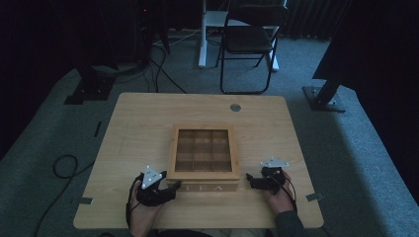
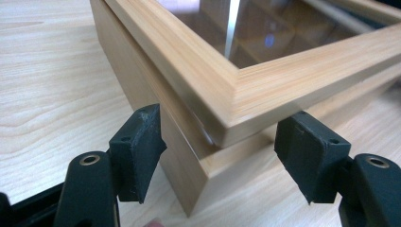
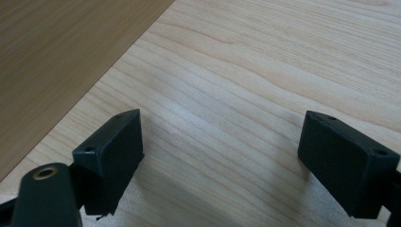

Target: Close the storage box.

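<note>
A wooden tea box (image 1: 209,187) with a glass-paned lid stands at the middle of the table, near the front edge. My left gripper (image 1: 173,186) is at its front left corner. In the left gripper view the jaws (image 2: 222,156) stand open on either side of that corner of the box (image 2: 198,61), and the pads do not touch the wood. The lid sits slightly raised over the body at this corner. My right gripper (image 1: 250,178) rests by the box's front right corner. It (image 3: 220,161) is open over bare table, with the box wall (image 3: 56,56) to one side.
The light wooden table (image 1: 148,123) has a round grey grommet (image 1: 235,107) near its far edge. A black folding chair (image 1: 249,39) stands behind the table. A cable loop (image 1: 64,165) lies on the carpet to the left, and dark stands flank the table.
</note>
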Available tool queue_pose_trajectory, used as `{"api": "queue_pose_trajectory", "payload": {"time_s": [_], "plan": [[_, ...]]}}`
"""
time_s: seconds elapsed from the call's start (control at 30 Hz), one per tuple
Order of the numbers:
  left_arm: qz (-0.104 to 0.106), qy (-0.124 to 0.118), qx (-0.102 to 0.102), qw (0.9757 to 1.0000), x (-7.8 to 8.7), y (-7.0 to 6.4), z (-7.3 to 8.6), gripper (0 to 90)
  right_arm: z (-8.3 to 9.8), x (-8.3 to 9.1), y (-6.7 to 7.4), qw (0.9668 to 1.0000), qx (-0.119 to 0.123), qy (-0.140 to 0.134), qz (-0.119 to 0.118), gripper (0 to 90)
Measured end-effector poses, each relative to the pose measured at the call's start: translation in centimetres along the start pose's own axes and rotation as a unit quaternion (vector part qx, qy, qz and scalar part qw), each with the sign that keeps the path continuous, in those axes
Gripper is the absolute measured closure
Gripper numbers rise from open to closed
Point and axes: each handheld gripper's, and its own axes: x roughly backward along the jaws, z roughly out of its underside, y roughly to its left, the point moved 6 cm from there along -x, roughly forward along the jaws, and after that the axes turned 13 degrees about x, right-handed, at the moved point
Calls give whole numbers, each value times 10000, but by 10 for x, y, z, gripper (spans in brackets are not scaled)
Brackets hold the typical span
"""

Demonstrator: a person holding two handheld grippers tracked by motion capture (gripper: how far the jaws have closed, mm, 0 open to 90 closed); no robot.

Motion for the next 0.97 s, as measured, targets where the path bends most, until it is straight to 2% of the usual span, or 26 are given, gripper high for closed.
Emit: {"api": "queue_pose_trajectory", "payload": {"time_s": [0.07,0.1,0.17,0.23,0.37,0.6,0.77,0.97], "plan": [[-55,96,-106,9999,-1,-2,4,315,0,0,0,10000,-2,-2,0,145],[-15,95,-88,9999,0,-2,5,315,0,0,0,10000,-2,-2,0,145],[187,-59,165,9997,6,-1,1,317,0,0,0,10000,0,-2,-1,145],[153,-194,216,9995,11,3,-2,317,0,0,1,10000,11,-6,-14,144],[170,-266,451,9985,15,12,-3,317,0,0,1,10000,11,-4,-16,144],[150,-495,528,9973,20,18,-9,316,0,0,1,10000,17,-5,-24,144],[158,-505,649,9965,19,22,-9,309,0,0,1,10000,22,-8,-37,143],[159,-521,642,9965,19,22,-9,303,0,0,2,10000,18,-4,-36,141]]}}
